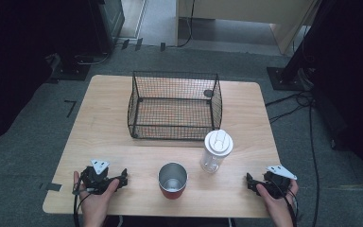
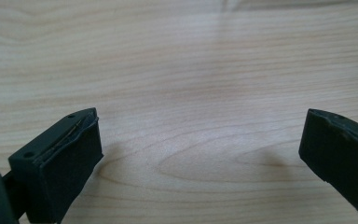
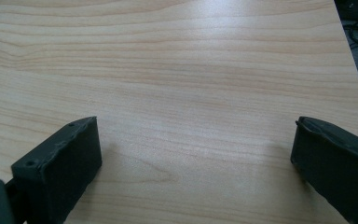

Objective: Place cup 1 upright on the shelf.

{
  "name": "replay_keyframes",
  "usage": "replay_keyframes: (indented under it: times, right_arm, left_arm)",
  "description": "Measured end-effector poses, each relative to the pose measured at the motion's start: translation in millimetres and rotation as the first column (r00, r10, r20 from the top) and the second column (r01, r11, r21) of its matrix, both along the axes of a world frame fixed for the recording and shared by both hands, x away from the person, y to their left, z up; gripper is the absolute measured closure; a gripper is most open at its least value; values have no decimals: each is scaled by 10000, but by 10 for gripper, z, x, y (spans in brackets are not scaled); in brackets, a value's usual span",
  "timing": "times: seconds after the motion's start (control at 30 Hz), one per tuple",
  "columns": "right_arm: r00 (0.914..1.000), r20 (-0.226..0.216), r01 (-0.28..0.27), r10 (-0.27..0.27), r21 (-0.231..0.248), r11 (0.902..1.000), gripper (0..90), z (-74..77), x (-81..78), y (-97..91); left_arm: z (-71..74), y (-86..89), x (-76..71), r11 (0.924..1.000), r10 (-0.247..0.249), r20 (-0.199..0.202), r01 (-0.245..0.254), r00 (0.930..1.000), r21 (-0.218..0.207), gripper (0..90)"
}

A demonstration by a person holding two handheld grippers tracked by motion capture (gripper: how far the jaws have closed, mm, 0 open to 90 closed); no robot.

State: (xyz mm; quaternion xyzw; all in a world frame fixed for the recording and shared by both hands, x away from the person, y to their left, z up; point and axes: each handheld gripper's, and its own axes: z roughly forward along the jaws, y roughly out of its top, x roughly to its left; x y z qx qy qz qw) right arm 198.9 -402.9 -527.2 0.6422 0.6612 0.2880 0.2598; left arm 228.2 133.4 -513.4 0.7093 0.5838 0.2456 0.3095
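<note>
Both the left gripper (image 1: 118, 178) and the right gripper (image 1: 251, 182) rest near the table's (image 1: 108, 123) front edge, jaws spread on nothing. Between them stand a metal cup (image 1: 172, 179) and a clear bottle (image 1: 216, 151). The wire basket (image 1: 175, 105) sits behind, well apart.

I look down on a light wooden table (image 1: 108, 109) with rounded corners, standing on grey carpet (image 1: 33, 118). Black tape marks (image 1: 70, 107) sit on the carpet to the table's left. Beyond the far edge, a pale wooden cabinet (image 1: 246, 14) rises at the upper right, with a strip of lighter floor (image 1: 158, 21) beside it. A dark unit (image 1: 111, 19) stands at the upper left. Black stand bases (image 1: 286, 78) and loose black cables (image 1: 307, 101) lie on the carpet to the right. Both side edges fall into deep shadow. Soft, even light falls on the tabletop.
</note>
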Motion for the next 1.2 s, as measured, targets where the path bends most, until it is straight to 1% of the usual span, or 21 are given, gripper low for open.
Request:
replay_keyframes:
  times: [0.07, 0.17, 0.2, 0.37, 0.47, 0.57, 0.6, 0.63, 0.67, 0.7, 0.73, 0.77, 0.8, 0.87, 0.9, 0.97, 1.0, 1.1, 1.13, 1.17, 1.2]
  right_arm:
    - [10000, -21, -3, 3, 4, 10000, 0, -1, 7, 2]
    - [10000, -28, -8, 8, 2, 10000, 0, -2, 11, 3]
    - [10000, -28, -8, 8, 2, 10000, 0, -2, 11, 3]
    - [10000, -32, -11, 11, 1, 10000, 0, -2, 10, 3]
    - [10000, -32, -10, 10, 7, 10000, 0, -2, 11, 3]
    - [10000, -34, -10, 10, 5, 10000, 0, -2, 11, 3]
    - [10000, -34, -10, 10, 5, 10000, 0, -2, 11, 3]
    - [10000, -37, -1, 1, 11, 10000, 0, -2, 11, 4]
    - [10000, -37, -1, 1, 11, 10000, 0, -2, 11, 4]
    - [10000, -37, -6, 6, 7, 10000, 0, -2, 11, 4]
    - [10000, -30, -16, 16, -3, 10000, 0, -2, 11, 3]
    - [10000, -30, -16, 16, -3, 10000, 0, -2, 11, 3]
    - [10000, -32, -12, 12, 3, 10000, 0, -2, 11, 3]
    - [10000, -35, -9, 9, 3, 10000, 0, -2, 11, 4]
    - [10000, -34, -12, 12, 3, 10000, 0, -2, 11, 3]
    - [10000, -36, -7, 7, 8, 10000, 0, -2, 11, 4]
    - [10000, -30, -14, 14, 1, 10000, 0, -2, 11, 3]
    - [10000, -33, -8, 8, 5, 10000, 0, -2, 11, 4]
    - [10000, -31, -14, 14, -1, 10000, 0, -2, 11, 3]
    - [10000, -31, -10, 10, 3, 10000, 0, -2, 11, 3]
    - [10000, -31, -10, 10, 3, 10000, 0, -2, 11, 3]
  left_arm:
    - [61, 4, -30, 9970, -663, 206, 671, 9976, -381, 0]
    - [202, 14, -79, 9801, -1499, 511, 1552, 9874, -1240, 0]
    - [202, 14, -79, 9801, -1499, 511, 1552, 9874, -1240, 0]
    - [418, -52, -175, 9662, -1873, 1249, 2057, 9743, -1552, 0]
    - [478, -76, -204, 9610, -2005, 1402, 2225, 9696, -1640, 0]
    - [614, -120, -268, 9438, -2242, 1758, 2586, 9585, -2061, 0]
    - [614, -120, -268, 9438, -2242, 1758, 2586, 9585, -2061, 0]
    - [673, -145, -293, 9325, -2402, 1944, 2817, 9511, -2259, 0]
    - [673, -145, -293, 9325, -2402, 1944, 2817, 9511, -2259, 0]
    - [749, -193, -331, 9220, -2553, 2116, 3034, 9434, -2407, 0]
    - [782, -216, -349, 9166, -2643, 2193, 3153, 9392, -2458, 0]
    - [782, -216, -349, 9166, -2643, 2193, 3153, 9392, -2458, 0]
    - [848, -276, -381, 9072, -2859, 2351, 3414, 9290, -2458, 0]
    - [904, -335, -405, 8981, -3040, 2483, 3636, 9198, -2474, 0]
    - [904, -335, -405, 8981, -3040, 2483, 3636, 9198, -2474, 0]
    - [984, -433, -435, 8787, -3384, 2675, 4047, 9022, -2532, 0]
    - [1002, -475, -446, 8743, -3509, 2713, 4173, 8962, -2479, 0]
    - [1010, -565, -462, 8589, -3786, 2721, 4453, 8847, -2530, 0]
    - [1010, -565, -462, 8589, -3786, 2721, 4453, 8847, -2530, 0]
    - [1006, -614, -468, 8516, -3868, 2710, 4542, 8814, -2618, 0]
    - [1006, -614, -468, 8516, -3868, 2710, 4542, 8814, -2618, 0]
